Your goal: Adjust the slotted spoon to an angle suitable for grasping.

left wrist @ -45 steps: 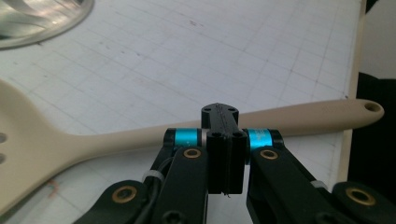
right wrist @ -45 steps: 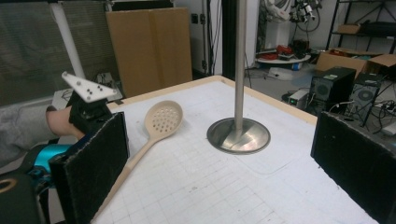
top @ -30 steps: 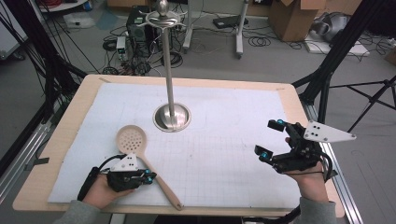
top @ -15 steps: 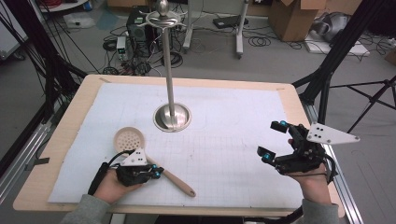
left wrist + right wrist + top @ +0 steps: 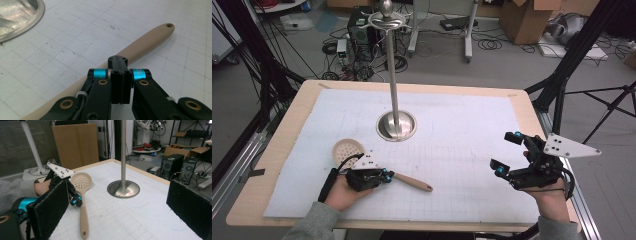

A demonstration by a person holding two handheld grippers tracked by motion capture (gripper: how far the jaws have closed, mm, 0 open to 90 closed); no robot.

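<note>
A light wooden slotted spoon [image 5: 412, 182] lies on the white grid mat, with its round head [image 5: 348, 149] to the left and its handle pointing right. My left gripper [image 5: 383, 176] is shut, its tips down on the handle near the neck. In the left gripper view the jaws [image 5: 119, 75] are pressed together with the handle [image 5: 147, 45] running under them. The right gripper view has the spoon [image 5: 83, 195] flat on the mat beside that gripper. My right gripper [image 5: 507, 152] hovers open at the right of the mat, holding nothing [image 5: 117, 207].
A metal stand with a round base [image 5: 396, 125] and a tall pole topped with hooks [image 5: 386, 15] rises from the middle of the mat [image 5: 472, 120]. The wooden table edge [image 5: 277, 140] frames the mat. Tripods, cables and boxes stand on the floor beyond.
My left gripper slid right along the spoon, and the handle swung anticlockwise from pointing towards the front edge to pointing right. The right gripper barely shifted.
</note>
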